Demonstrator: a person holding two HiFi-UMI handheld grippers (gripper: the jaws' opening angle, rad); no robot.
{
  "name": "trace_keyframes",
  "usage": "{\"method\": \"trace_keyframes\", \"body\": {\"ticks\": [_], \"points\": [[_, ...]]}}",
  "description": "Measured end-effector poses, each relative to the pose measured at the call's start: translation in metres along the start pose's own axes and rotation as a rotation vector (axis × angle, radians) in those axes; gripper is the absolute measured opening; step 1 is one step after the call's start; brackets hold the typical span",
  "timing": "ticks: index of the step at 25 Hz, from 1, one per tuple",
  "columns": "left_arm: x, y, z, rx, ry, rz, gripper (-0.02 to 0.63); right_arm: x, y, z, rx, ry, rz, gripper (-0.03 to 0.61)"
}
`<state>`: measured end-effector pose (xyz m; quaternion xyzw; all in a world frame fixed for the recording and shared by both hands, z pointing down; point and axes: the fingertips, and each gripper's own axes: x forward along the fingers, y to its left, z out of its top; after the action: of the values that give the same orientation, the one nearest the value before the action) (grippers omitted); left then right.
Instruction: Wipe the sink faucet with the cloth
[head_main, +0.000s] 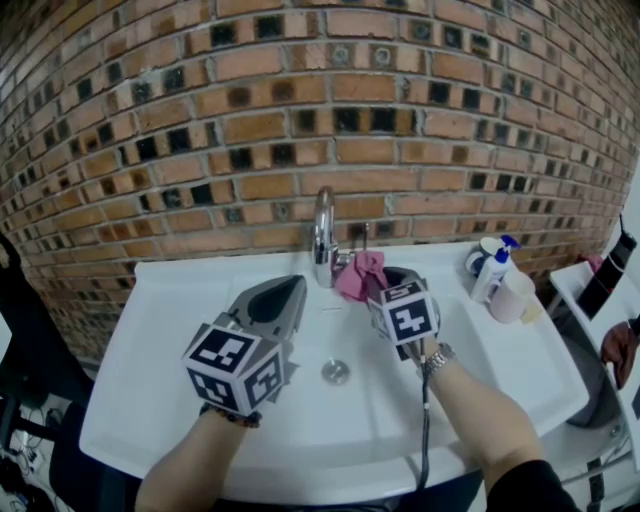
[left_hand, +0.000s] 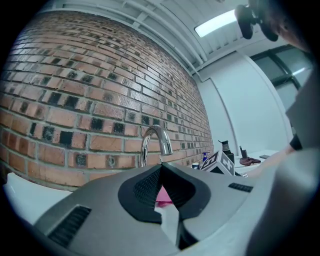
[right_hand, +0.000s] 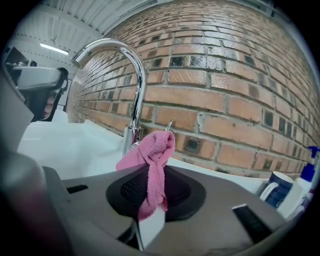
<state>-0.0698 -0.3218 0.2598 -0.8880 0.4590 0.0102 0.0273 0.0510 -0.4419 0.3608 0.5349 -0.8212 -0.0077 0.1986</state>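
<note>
A chrome faucet with a curved spout stands at the back of the white sink; it also shows in the right gripper view, faucet, and the left gripper view, faucet. My right gripper is shut on a pink cloth, just right of the faucet's base. The cloth hangs bunched from the jaws, close to the faucet's base. My left gripper is shut and empty, held over the basin left of the faucet.
A drain sits mid-basin. At the sink's right back stand a blue-and-white mug, a spray bottle and a white cup. A brick wall rises behind. A white stand is at far right.
</note>
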Motion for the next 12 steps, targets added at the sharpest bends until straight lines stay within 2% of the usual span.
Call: {"method": "trace_keyframes", "body": {"ticks": [3, 12], "points": [[0.000, 0.001, -0.001, 0.001, 0.002, 0.002, 0.003, 0.006, -0.010, 0.000, 0.024, -0.004, -0.026, 0.055], [0.002, 0.004, -0.004, 0.001, 0.009, -0.001, 0.003, 0.017, -0.018, 0.008, 0.057, -0.023, -0.031, 0.054]]}}
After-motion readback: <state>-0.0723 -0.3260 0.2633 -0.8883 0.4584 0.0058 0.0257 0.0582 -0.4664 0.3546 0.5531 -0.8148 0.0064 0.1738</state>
